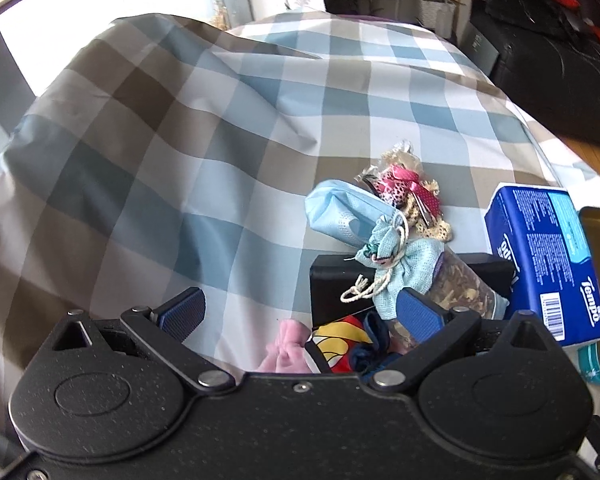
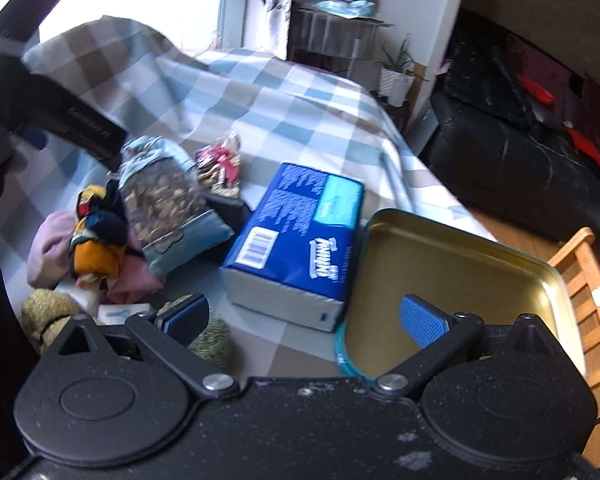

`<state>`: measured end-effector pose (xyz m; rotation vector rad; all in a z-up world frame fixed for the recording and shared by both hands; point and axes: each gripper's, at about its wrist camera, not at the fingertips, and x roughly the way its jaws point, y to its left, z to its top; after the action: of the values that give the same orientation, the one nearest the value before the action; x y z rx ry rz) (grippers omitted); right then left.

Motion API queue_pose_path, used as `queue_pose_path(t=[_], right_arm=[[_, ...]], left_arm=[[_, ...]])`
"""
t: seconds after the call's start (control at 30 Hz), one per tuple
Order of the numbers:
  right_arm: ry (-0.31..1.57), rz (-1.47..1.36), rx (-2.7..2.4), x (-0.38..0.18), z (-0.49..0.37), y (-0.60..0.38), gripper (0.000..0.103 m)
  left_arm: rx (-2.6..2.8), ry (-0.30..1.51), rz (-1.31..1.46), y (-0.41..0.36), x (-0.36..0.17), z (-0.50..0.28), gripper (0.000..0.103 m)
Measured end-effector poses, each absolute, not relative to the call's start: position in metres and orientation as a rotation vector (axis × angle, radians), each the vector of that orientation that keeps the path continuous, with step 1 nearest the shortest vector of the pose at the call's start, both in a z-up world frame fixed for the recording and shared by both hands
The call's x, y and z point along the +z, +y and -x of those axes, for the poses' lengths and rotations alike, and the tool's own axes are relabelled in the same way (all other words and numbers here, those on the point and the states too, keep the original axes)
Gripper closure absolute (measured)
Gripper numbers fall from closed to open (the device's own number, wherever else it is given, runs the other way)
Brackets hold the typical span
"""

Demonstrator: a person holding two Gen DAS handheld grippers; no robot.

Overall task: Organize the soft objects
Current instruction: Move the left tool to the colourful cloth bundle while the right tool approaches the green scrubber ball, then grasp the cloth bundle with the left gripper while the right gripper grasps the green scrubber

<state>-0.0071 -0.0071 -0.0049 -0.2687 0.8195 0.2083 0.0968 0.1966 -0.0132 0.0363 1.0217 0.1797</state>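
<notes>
The soft things are lying in a heap on the checked bedspread (image 1: 220,128): a potpourri sachet (image 2: 168,204) with a light blue cloth top and string tie, a blue face mask (image 1: 340,210), a small lace bundle with pink ribbon (image 1: 408,192), a pink cloth (image 2: 52,248), and a bunched multicoloured fabric (image 2: 96,236). The sachet is leaning on a black box (image 1: 336,284).

The left gripper (image 1: 300,312) is hanging over this heap with its jaws spread wide, holding nothing; its right blue pad is sitting just in front of the sachet, though contact cannot be told. The right gripper (image 2: 304,318) is likewise standing wide apart and empty, one finger over the bedspread, the other over an open gold tin (image 2: 460,256).

Between heap and tin, a blue tissue pack (image 2: 296,236) is lying flat, reading "Tempo" beside a barcode. A green knitted item (image 2: 212,344) and a tan plush toy (image 2: 46,312) are lying nearest the right gripper.
</notes>
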Motion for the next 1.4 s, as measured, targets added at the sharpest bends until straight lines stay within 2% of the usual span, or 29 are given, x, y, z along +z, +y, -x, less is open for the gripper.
queue_pose_path(t=[0.23, 0.5, 0.63, 0.77, 0.87, 0.97, 1.07, 1.17, 1.2, 1.4], right_arm=[[0.907, 0.132, 0.245, -0.021, -0.006, 0.006, 0.002], [0.981, 0.137, 0.256, -0.051, -0.017, 0.037, 0.015], [1.024, 0.141, 0.25, -0.069, -0.022, 0.046, 0.017], [1.05, 0.115, 0.245, -0.08, -0.026, 0.048, 0.014], [1.075, 0.097, 0.252, -0.083, -0.032, 0.047, 0.006], [1.097, 0.06, 0.246, -0.086, -0.036, 0.041, 0.005], [1.117, 0.013, 0.259, -0.087, -0.04, 0.036, 0.011], [1.122, -0.02, 0.286, -0.084, -0.038, 0.034, 0.029], [1.119, -0.024, 0.297, -0.082, -0.037, 0.034, 0.04], [1.084, 0.044, 0.291, -0.071, -0.024, 0.035, 0.042]], left_arm=[[0.146, 1.071, -0.019, 0.202, -0.028, -0.105, 0.005], [0.109, 1.072, 0.028, 0.211, -0.036, -0.115, 0.005], [0.092, 1.078, 0.126, 0.226, -0.043, -0.118, 0.003], [0.083, 1.067, 0.184, 0.233, -0.049, -0.119, 0.002], [0.075, 1.054, 0.201, 0.234, -0.053, -0.12, 0.002], [0.057, 1.037, 0.199, 0.232, -0.053, -0.119, 0.002], [0.024, 1.01, 0.181, 0.227, -0.052, -0.118, 0.002], [0.003, 0.989, 0.166, 0.223, -0.05, -0.117, 0.003], [0.001, 0.985, 0.168, 0.223, -0.05, -0.117, 0.003], [0.004, 0.993, 0.195, 0.227, -0.052, -0.117, 0.003]])
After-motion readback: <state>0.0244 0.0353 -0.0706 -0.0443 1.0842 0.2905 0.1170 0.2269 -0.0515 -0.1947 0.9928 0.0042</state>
